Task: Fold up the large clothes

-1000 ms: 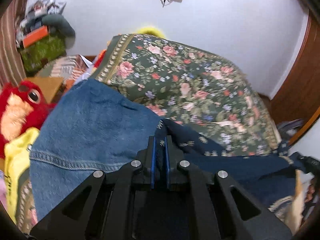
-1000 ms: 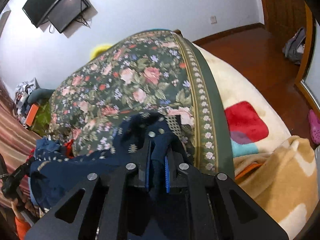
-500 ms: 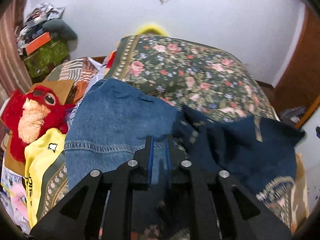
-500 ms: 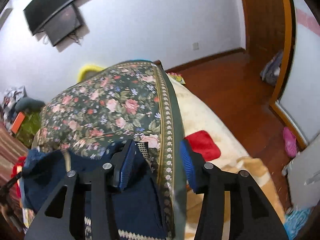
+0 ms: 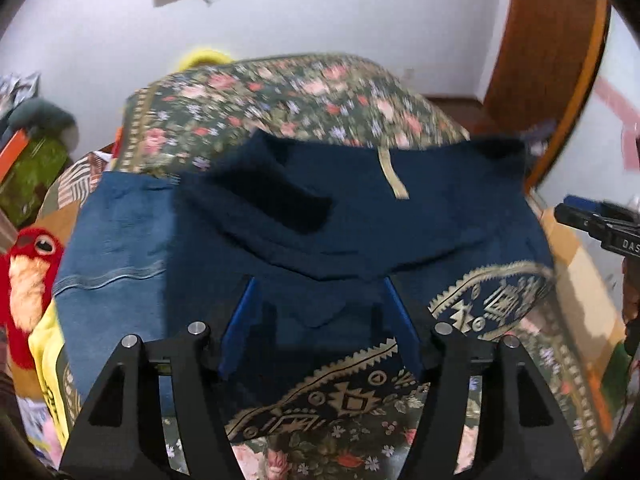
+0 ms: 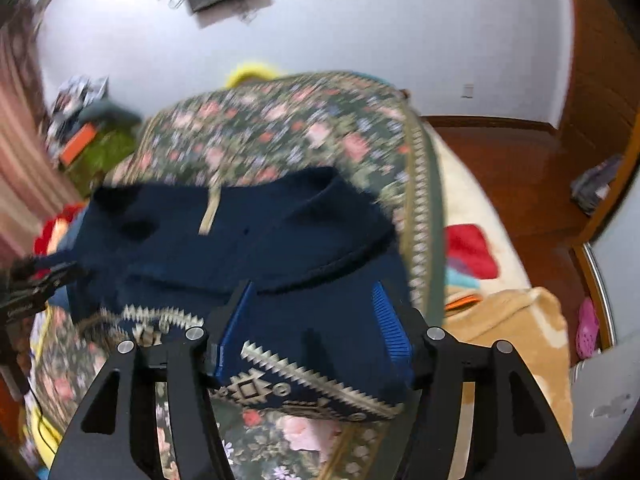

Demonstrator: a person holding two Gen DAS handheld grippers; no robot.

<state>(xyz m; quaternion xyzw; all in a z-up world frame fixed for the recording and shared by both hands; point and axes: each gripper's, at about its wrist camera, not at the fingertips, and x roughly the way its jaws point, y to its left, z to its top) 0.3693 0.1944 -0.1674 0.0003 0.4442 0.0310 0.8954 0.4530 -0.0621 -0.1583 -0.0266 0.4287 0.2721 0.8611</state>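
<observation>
Navy garment (image 5: 352, 216) lies on floral bedspread (image 5: 280, 104); both grippers' fingers (image 6: 236, 328) opening, gripping nothing.

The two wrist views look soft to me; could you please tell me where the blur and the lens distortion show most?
Left wrist view: the green floral bedspread is smeared by motion, while the black left gripper, its jaws opening over the dark navy patterned garment, stays crisp. Right wrist view: stronger smear on the bedspread; the right gripper is sharp. Both views bend the white wall and darken at the corners.
</observation>
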